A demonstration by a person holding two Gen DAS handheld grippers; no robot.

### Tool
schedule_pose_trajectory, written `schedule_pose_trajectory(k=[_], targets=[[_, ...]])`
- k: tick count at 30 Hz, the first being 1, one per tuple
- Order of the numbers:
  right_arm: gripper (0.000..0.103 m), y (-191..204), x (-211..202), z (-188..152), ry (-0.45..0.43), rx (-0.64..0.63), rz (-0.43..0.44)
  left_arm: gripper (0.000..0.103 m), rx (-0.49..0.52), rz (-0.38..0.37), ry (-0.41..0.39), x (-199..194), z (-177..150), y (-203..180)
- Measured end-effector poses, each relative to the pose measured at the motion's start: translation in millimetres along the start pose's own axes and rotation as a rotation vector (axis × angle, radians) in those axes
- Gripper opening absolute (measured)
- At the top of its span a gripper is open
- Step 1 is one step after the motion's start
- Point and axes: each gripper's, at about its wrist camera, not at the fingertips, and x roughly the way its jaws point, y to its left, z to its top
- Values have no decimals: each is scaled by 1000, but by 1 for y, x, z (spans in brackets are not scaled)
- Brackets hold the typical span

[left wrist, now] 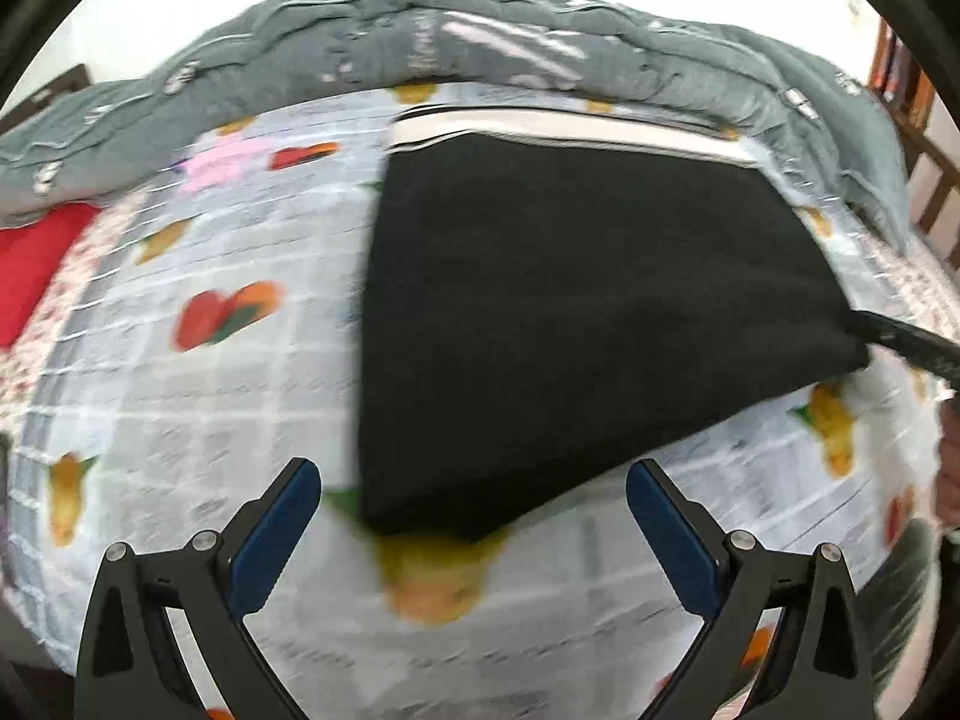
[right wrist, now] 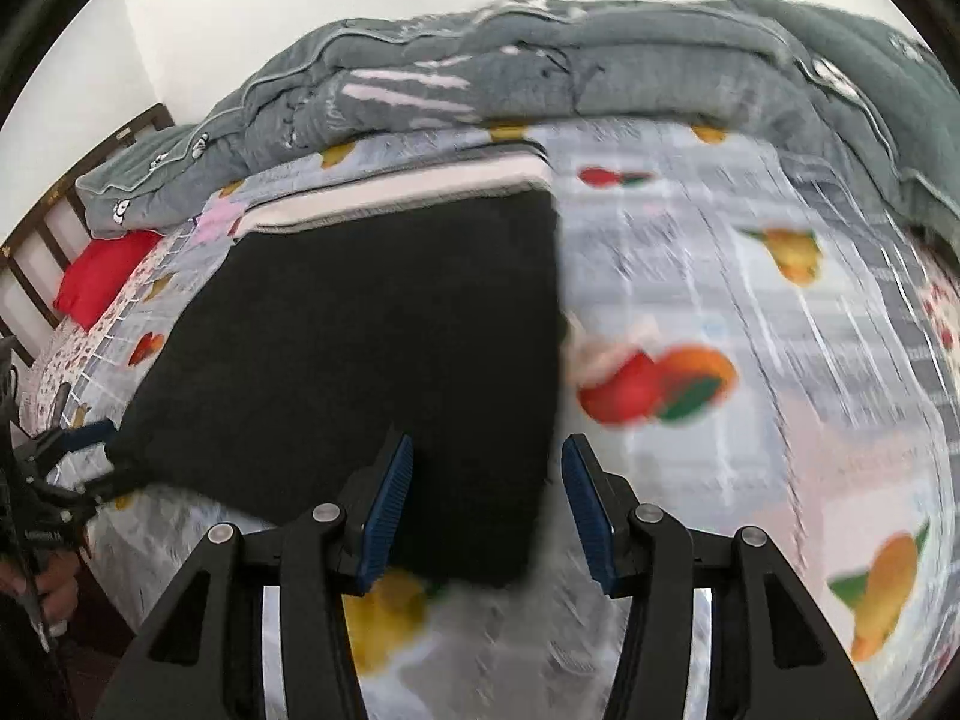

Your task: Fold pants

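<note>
1. On the bed, near the middle of a grey-and-white checked bedsheet printed with red and orange fruit (left wrist: 198, 420), lie the black soft-fabric pants (left wrist: 570, 312), folded into a flat, roughly four-sided block with a white-striped band (left wrist: 558, 129) along the far edge.
2. The left gripper (left wrist: 474, 489) has its blue-padded jaws spread wide and empty, hovering just short of the near left corner of the block.
3. The right gripper (right wrist: 487, 492) has its jaws partly apart, straddling the near right corner of the pants (right wrist: 372, 324); the pads do not look pressed on the cloth, though blur makes contact hard to judge.
4. The step in hand appears to be a late one: the garment is already compact, and both tools are lined up at its near corners, likely for one more fold or for neatening the edge.
5. The next move would call for both sets of jaws to close on all layers at the near corners together, then carry that edge evenly toward the far band so the layers do not slip apart.
6. Beyond the pants, a rumpled grey quilt (left wrist: 420, 36) runs along the far side of the bed; a red cushion (right wrist: 102, 276) sits at the far left by a dark wooden slatted frame (right wrist: 42, 240); a plain white wall rises behind.
</note>
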Motion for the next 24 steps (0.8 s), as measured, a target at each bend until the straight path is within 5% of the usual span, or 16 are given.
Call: schedule_pose_trajectory(k=[5,12,14,17,24], targets=[[51,-17,-11,-13,-1,42,-9,89,-50,59,64,13,-17,27],[51,-14,-25,-20,-8,46,-4,85,61,80,34,20,-10,11],[51,-10,-27,-20,-10,40,1,71,85,106,7,23,-6,4],[51,-5,-29,-21,-4,29,2,46,52,44,3,26,0,1],[51,3,-31,-23,-2,25,14,45,16,33,-1,27,-1,1]])
